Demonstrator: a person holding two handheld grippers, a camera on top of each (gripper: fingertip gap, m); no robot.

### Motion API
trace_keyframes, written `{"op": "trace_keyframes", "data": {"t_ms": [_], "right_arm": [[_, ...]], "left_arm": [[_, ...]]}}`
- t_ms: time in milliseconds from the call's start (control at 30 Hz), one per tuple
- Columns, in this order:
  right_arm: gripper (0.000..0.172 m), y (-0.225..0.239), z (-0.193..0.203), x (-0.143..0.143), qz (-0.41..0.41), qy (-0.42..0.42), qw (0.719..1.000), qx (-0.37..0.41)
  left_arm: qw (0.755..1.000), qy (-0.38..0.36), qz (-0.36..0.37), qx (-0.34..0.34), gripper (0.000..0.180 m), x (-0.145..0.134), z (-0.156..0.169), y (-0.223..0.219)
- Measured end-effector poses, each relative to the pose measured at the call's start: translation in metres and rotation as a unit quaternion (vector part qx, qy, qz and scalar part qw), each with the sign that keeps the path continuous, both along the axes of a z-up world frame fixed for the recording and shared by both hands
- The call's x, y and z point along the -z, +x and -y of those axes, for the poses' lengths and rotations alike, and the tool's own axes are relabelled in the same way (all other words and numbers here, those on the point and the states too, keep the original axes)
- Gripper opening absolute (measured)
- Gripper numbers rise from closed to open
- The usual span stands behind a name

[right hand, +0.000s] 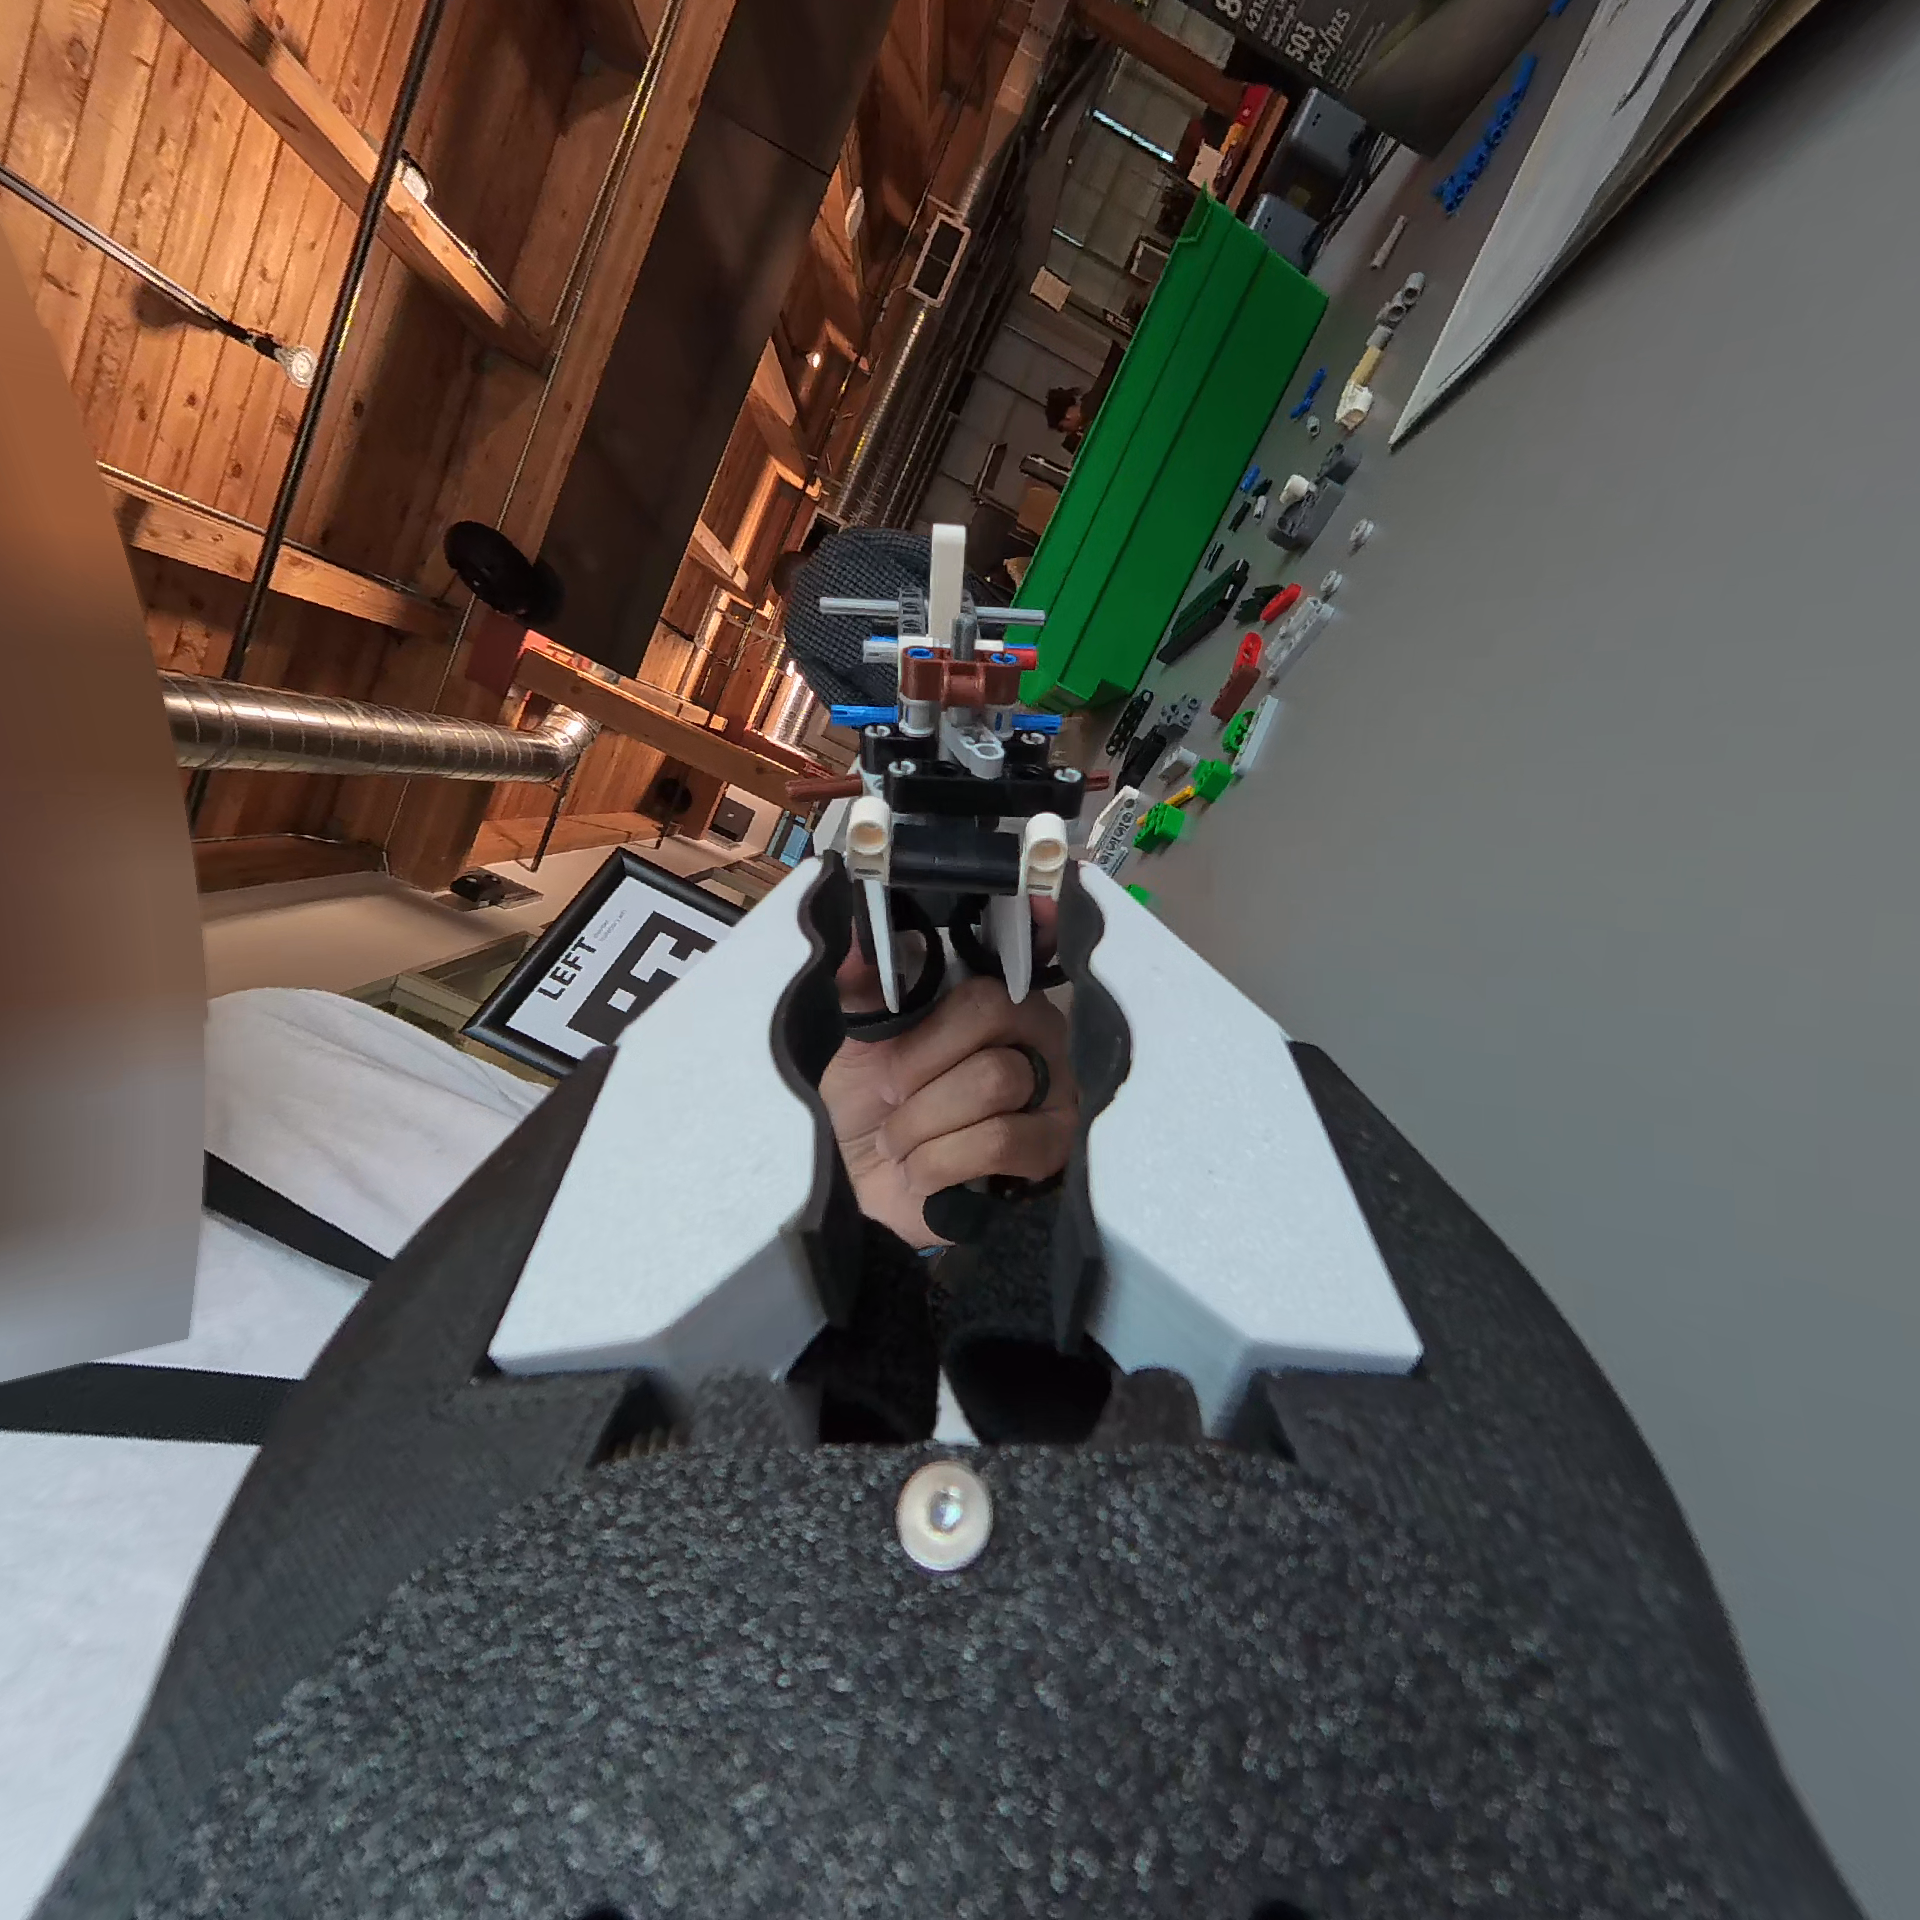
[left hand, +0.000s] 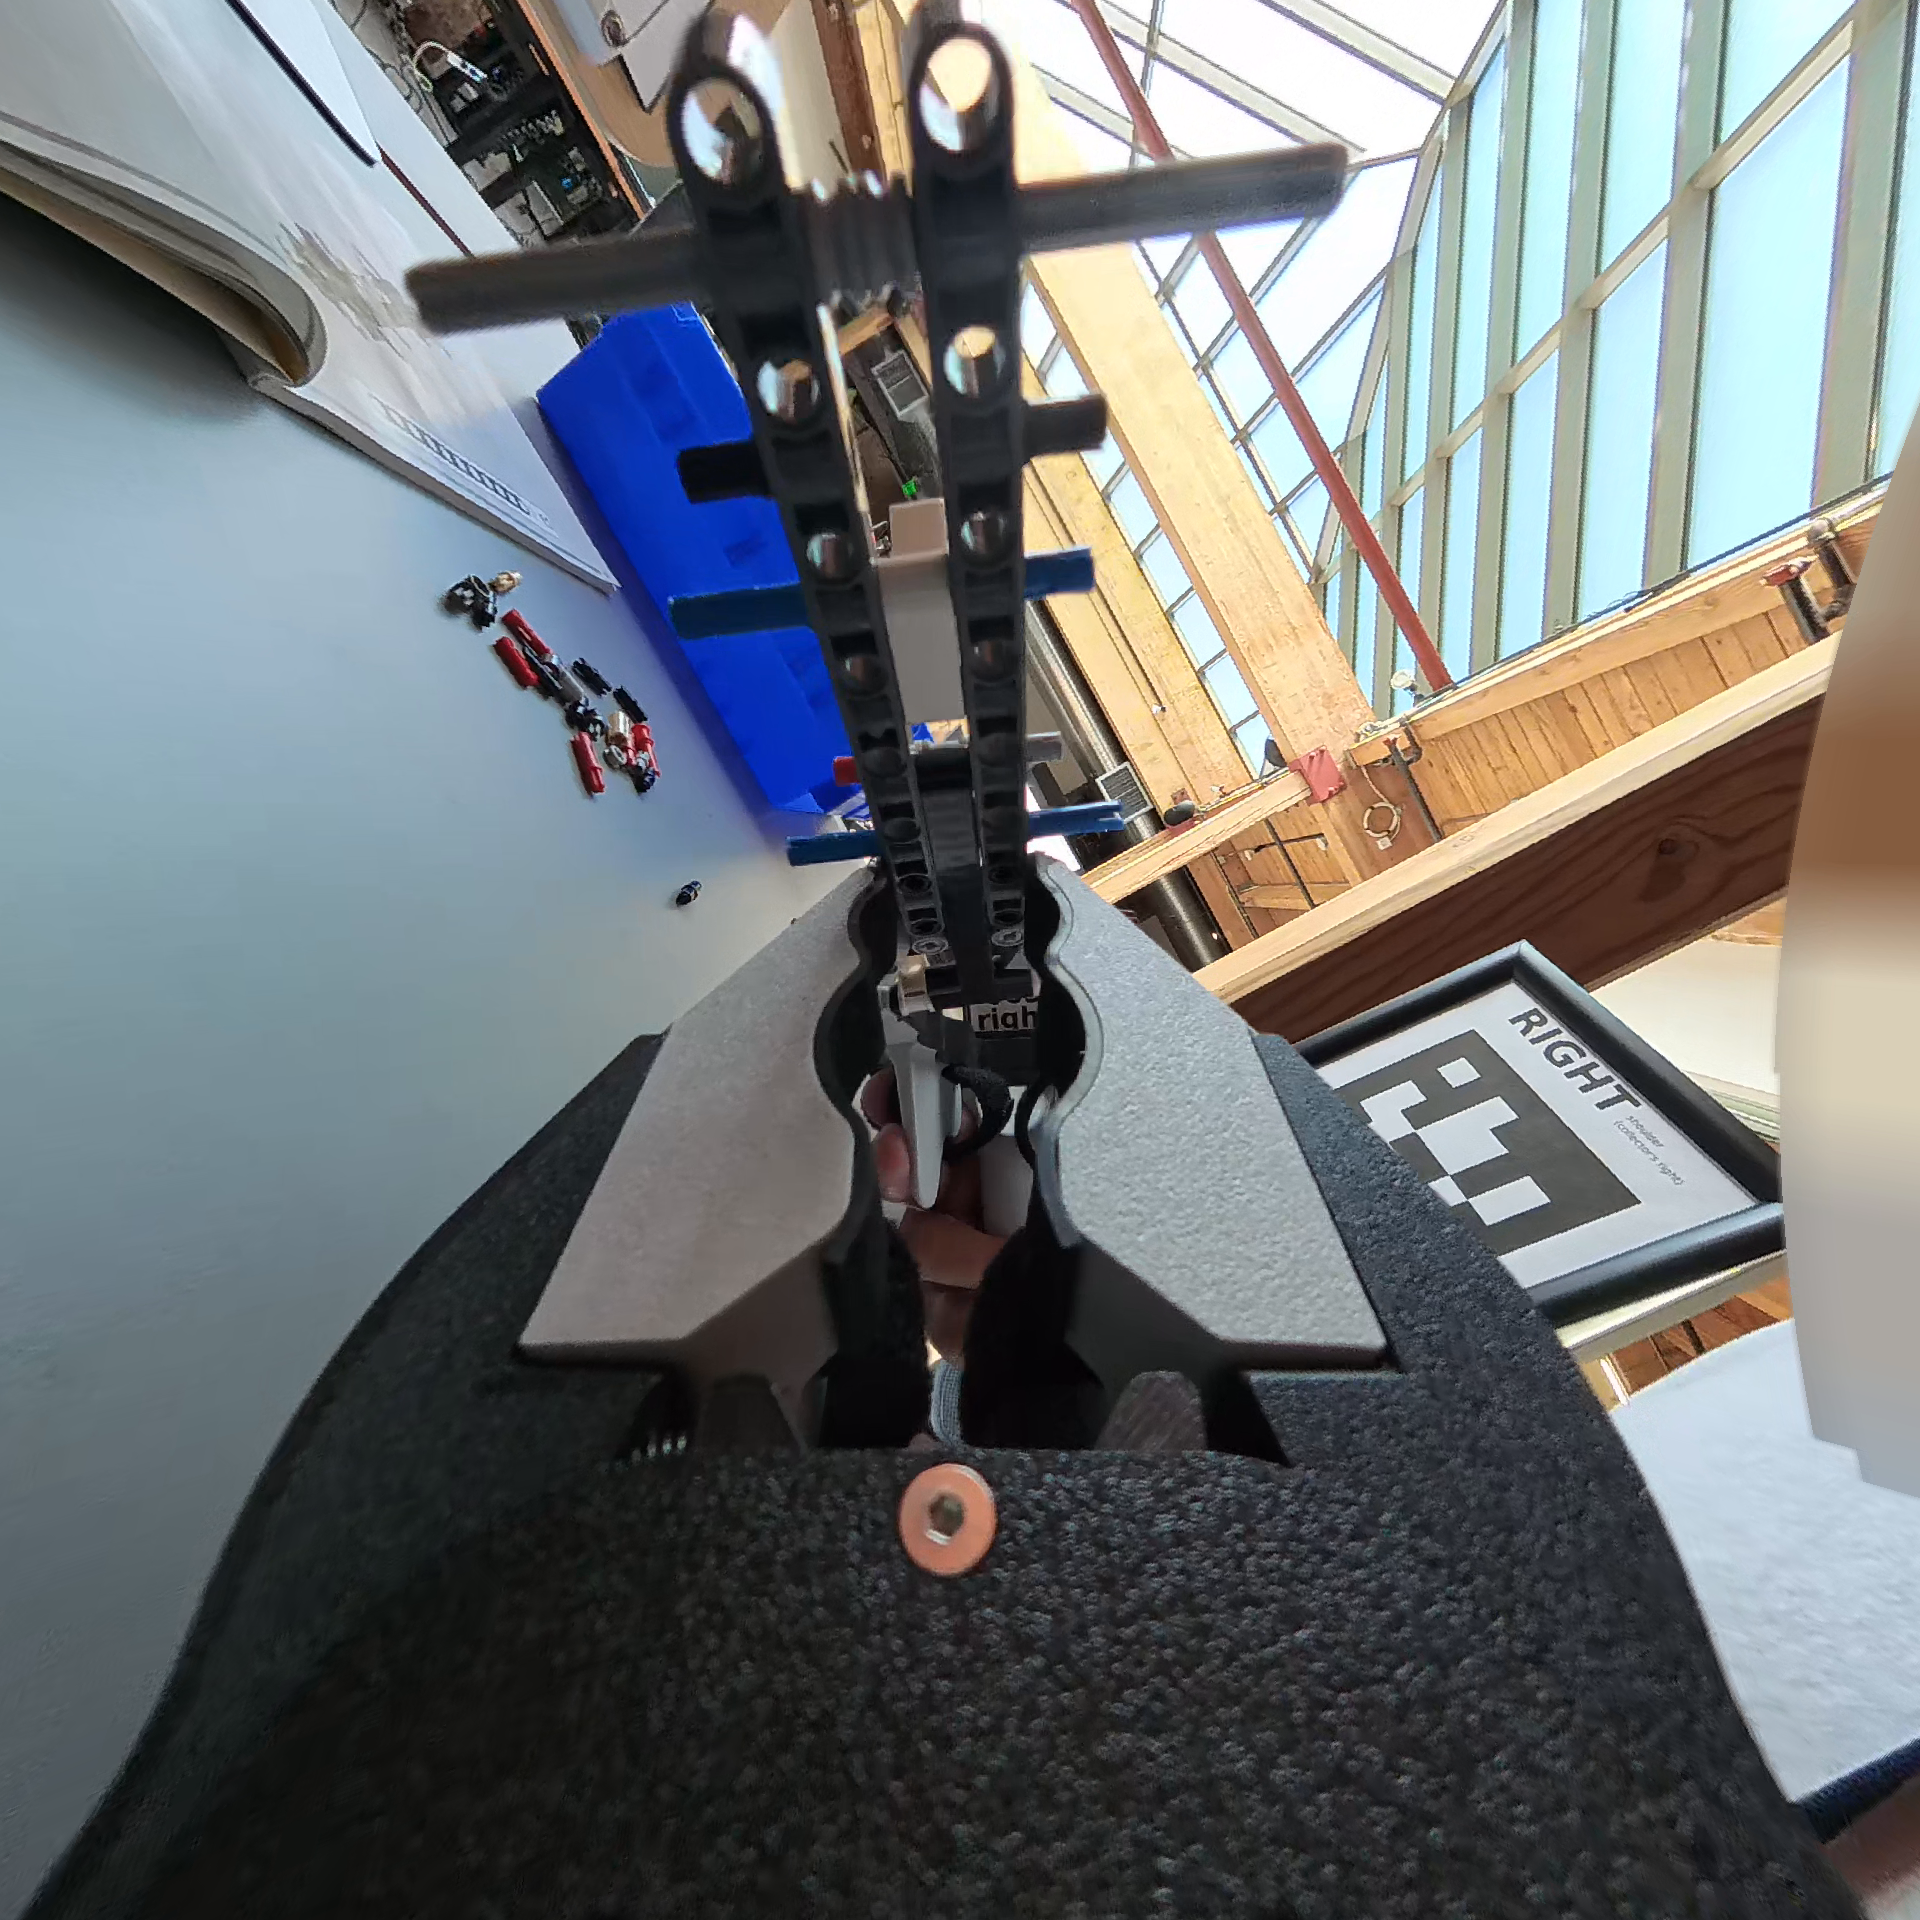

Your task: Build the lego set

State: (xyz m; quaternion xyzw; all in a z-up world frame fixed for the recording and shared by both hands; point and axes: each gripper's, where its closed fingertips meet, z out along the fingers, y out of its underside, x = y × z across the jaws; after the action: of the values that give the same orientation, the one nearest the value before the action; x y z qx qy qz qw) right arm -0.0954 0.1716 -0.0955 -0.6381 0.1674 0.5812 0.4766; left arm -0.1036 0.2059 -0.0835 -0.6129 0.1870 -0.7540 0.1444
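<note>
Nearest your left lens: textured black gripper body, then grey fingers (left hand: pixel 769 1091).

- Left gripper (left hand: pixel 951 940): clamped on the near end of a long black toy-brick assembly of two parallel holed beams with grey and blue cross-axles (left hand: pixel 914 499). Its long axis runs straight ahead from your fingertips.
- Right gripper (right hand: pixel 951 883): closed on the opposite end of the same assembly, at its white connectors (right hand: pixel 868 842); pad contact looks firm, though partly hidden.
- Relation: you face the two grippers toward each other, assembly between them, raised off the grey tabletop (left hand: pixel 208 935).
- Nearby: blue plastic bin (left hand: pixel 675 499), scattered red and black pins (left hand: pixel 582 707), green plastic bin (right hand: pixel 1174 447), loose mixed bricks (right hand: pixel 1236 665).
</note>
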Motion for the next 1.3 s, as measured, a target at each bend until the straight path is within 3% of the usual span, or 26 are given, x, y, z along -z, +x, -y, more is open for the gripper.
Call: {"op": "trace_keyframes", "data": {"t_ms": [400,1167,1300], "right_arm": [[0.046,-0.0009,-0.0010,-0.0002,-0.109,0.027,0.994,-0.014],[0.040,-0.0024,0.0028,0.0011,-0.078,0.025,0.996,-0.025],[0.045,-0.0002,0.0047,-0.0021,-0.024,0.046,0.999,-0.002]], "left_arm": [[1.000,-0.009,0.007,-0.006,0.022,-0.0006,-0.0002,0.0007],[1.000,0.008,0.007,0.000,0.022,-0.0006,0.0060,-0.0008],[1.000,-0.001,0.024,0.000,0.022,-0.0056,0.0030,-0.0016]]}}
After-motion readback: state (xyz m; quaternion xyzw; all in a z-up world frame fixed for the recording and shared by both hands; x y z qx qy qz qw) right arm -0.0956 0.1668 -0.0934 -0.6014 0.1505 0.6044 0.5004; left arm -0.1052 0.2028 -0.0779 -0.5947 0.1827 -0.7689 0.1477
